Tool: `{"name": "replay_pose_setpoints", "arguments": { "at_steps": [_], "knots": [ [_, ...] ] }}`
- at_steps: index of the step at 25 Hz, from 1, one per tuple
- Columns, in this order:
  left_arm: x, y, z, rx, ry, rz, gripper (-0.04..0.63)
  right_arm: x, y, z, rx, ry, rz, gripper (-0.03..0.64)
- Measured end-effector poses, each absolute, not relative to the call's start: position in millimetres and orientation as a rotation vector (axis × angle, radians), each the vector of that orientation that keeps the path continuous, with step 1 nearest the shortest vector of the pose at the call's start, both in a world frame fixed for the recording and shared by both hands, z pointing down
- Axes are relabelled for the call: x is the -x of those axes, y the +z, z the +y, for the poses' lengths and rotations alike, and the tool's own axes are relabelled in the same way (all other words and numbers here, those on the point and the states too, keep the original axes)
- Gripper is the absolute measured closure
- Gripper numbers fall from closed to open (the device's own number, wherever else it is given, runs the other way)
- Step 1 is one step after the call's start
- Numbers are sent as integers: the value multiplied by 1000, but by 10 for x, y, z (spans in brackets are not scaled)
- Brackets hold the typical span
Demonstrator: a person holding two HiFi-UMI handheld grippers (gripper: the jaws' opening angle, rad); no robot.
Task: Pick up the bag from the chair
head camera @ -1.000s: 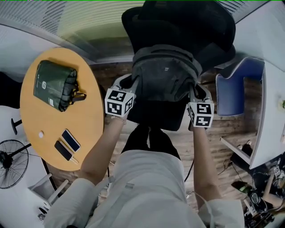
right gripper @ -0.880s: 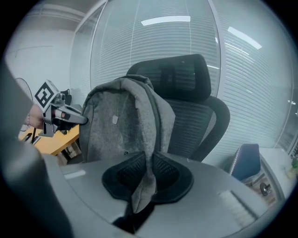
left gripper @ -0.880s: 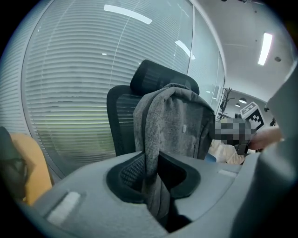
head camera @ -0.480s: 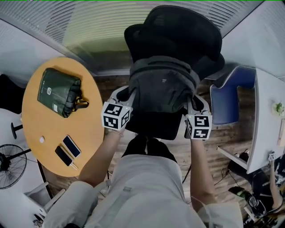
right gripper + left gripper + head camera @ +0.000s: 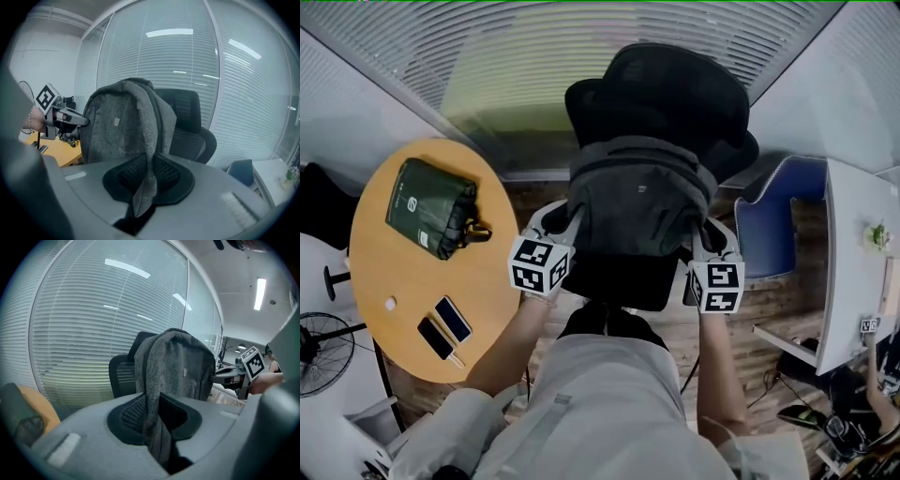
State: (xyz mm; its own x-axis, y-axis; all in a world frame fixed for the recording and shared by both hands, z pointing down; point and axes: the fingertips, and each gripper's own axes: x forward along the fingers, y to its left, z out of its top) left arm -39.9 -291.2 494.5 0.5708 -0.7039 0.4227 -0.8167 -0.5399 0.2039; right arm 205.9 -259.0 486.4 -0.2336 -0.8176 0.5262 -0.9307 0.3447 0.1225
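At the far left edge of the head view, a black standing fan (image 5: 317, 349). Just to its right, a round orange wooden worktop (image 5: 403, 272). On its upper part, a dark green folded fabric bag (image 5: 431, 206). Lower down, a small white round object (image 5: 390, 304), and near the lower edge two dark flat phones (image 5: 452, 319) side by side.

Right of the worktop, near the centre of the frame, the left gripper (image 5: 562, 217), marker cube toward the person, tips at the left side of a grey fabric backpack (image 5: 639, 202). In the left gripper view, jaws nearly together, pinching a grey shoulder strap (image 5: 152, 394) of the backpack, with the strap running up from the pads to the top of the bag.

Backpack upright in the upper middle of the head view, between both grippers, in front of the backrest of a black mesh office chair (image 5: 670, 89). Contact between bag bottom and seat: hidden.

At the right side of the backpack, the right gripper (image 5: 705, 236). In the right gripper view, jaws likewise close together, clamped on the other grey strap (image 5: 149, 159), loose end hanging below the pads.

Further right, a blue padded chair (image 5: 773, 225), then a white desk (image 5: 853, 262) at the right edge.
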Motion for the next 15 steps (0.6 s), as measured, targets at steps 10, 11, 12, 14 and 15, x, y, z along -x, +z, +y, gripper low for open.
{"name": "replay_pose_setpoints", "arguments": {
  "at_steps": [10,11,12,14,15],
  "knots": [
    [434,4595,-2749,-2452,351,-1239,529,-2010,4490,-2412,-1528,265,-2125,572],
    [438,4562,-2733,-2455,346,-1239,529,-2006,4454,-2399,-1530,261,-2127,572],
    [442,4528,-2718,-2458,340,-1238,529,-2001,4417,-2387,-1532,258,-2129,572],
    [451,4453,-2695,-2465,328,-1239,529,-1989,4340,-2366,-1535,254,-2131,572],
    [454,4415,-2689,-2467,321,-1240,529,-1983,4301,-2358,-1536,251,-2133,572]
  ]
}}
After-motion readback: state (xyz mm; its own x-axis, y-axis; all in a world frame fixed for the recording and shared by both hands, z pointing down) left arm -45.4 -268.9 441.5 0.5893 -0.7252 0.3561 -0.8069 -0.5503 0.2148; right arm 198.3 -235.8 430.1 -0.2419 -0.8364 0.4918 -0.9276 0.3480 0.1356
